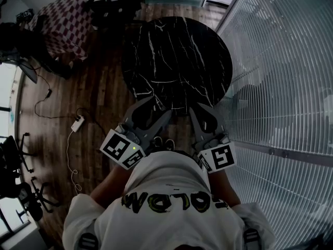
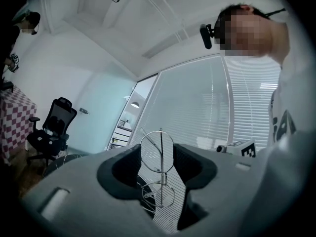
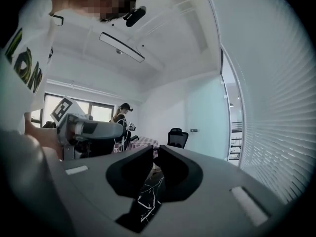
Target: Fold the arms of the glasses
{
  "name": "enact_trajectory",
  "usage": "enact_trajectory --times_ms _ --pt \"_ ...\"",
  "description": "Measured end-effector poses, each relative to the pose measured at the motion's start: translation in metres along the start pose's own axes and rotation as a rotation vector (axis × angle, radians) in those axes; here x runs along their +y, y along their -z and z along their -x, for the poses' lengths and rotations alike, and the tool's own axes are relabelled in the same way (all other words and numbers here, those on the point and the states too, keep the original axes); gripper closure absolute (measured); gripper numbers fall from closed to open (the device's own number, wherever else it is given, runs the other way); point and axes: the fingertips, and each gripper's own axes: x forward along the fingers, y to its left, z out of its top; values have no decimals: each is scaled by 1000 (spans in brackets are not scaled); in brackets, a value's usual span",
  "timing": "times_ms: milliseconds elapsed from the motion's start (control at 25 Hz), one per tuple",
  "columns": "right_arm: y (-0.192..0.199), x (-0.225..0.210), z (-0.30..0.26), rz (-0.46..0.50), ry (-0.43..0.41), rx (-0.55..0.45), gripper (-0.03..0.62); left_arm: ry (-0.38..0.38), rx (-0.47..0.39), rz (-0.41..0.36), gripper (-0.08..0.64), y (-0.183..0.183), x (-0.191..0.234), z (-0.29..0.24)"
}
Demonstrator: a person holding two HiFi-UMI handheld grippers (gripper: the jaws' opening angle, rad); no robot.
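Thin wire-framed glasses (image 2: 158,171) stand on end between the jaws of my left gripper (image 2: 159,174), one lens above the other, with an arm running across the upper lens. The left gripper is shut on them. In the head view this gripper (image 1: 155,120) is held just off the near edge of the round black marble table (image 1: 177,56), and I cannot make out the glasses there. My right gripper (image 1: 195,114) is close beside it. Its jaws (image 3: 154,156) leave only a narrow slit, and nothing shows in it. The left gripper's body (image 3: 91,130) appears off to its left.
A glass wall with blinds (image 1: 281,77) runs along the right. A table with a chequered cloth (image 1: 65,22) and office chairs (image 2: 52,130) stand on the left. A power strip with its cable (image 1: 78,123) lies on the wooden floor. Another person (image 3: 121,117) stands far off.
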Motion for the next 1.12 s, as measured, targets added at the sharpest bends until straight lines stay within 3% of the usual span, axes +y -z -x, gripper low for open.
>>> enact_trajectory --times_ms 1120 --pt "4 -8 -4 -16 -10 7 565 -9 -4 0 353 -1 4 -9"
